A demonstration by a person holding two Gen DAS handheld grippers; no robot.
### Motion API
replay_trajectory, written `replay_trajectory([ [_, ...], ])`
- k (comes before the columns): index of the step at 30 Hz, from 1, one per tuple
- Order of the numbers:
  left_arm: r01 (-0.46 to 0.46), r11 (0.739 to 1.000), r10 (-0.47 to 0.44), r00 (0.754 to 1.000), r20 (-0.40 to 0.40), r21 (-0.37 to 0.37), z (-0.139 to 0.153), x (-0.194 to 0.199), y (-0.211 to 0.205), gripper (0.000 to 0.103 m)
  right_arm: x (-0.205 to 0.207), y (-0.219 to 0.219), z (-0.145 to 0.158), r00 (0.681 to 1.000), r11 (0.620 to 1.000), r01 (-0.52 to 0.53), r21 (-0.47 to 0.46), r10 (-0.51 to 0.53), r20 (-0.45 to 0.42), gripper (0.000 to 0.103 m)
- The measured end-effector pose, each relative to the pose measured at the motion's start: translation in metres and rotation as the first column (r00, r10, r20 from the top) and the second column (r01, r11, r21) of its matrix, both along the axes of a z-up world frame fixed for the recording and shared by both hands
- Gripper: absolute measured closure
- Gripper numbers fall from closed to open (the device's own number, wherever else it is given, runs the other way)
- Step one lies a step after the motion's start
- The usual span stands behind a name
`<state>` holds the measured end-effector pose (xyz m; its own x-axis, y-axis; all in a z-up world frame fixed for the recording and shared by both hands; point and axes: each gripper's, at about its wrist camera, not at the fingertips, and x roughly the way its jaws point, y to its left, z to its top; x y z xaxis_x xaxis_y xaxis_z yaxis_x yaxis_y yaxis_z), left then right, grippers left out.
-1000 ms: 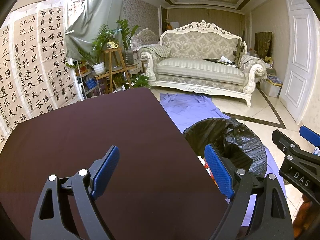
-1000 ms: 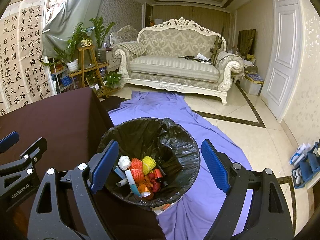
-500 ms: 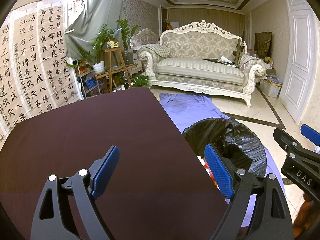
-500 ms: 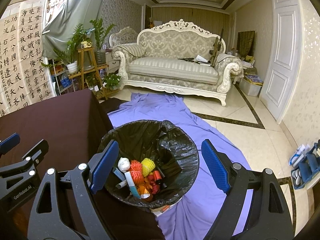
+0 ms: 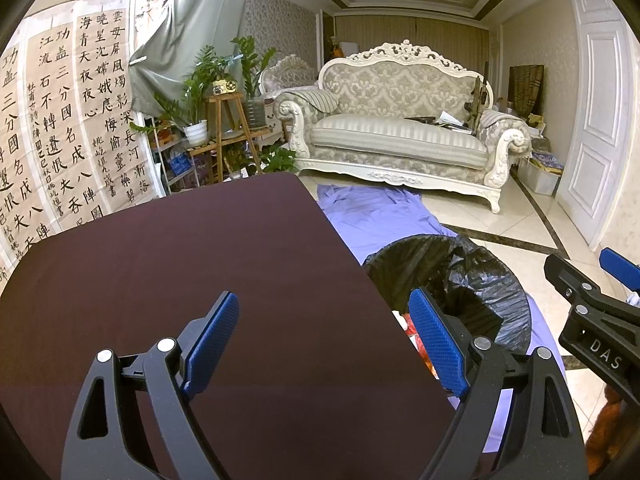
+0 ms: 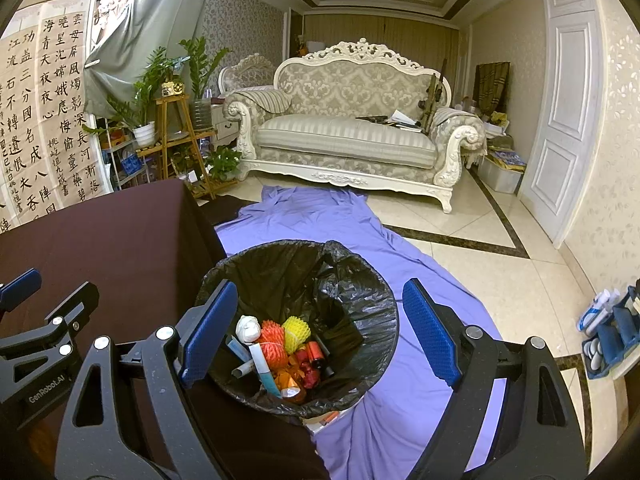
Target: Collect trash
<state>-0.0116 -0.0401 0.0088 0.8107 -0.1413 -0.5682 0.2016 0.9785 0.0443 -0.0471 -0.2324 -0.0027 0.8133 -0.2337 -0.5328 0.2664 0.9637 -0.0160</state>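
A bin lined with a black bag stands on a purple sheet beside the table; it also shows in the left wrist view. Inside lie trash items: a white wad, orange and yellow foam nets, a tube, red pieces. My right gripper is open and empty above the bin. My left gripper is open and empty above the dark maroon table, near its right edge. Each gripper shows at the edge of the other's view.
A purple sheet covers the tiled floor. A cream sofa stands at the back, a plant stand at the left, a calligraphy screen behind the table, a white door at the right.
Both grippers stay open and almost still. The right wrist view has drifted slightly, the bin sitting a little lower and closer.
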Motion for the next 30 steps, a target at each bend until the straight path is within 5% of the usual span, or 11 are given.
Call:
replay_trajectory([
  [30,0.001,1.0,-0.001,1.0,-0.003,-0.005,0.0015,0.0,0.0005,0.019,-0.0007,0.0005,-0.0028,1.0,1.0,0.0,-0.002,0.0,0.001,0.02],
])
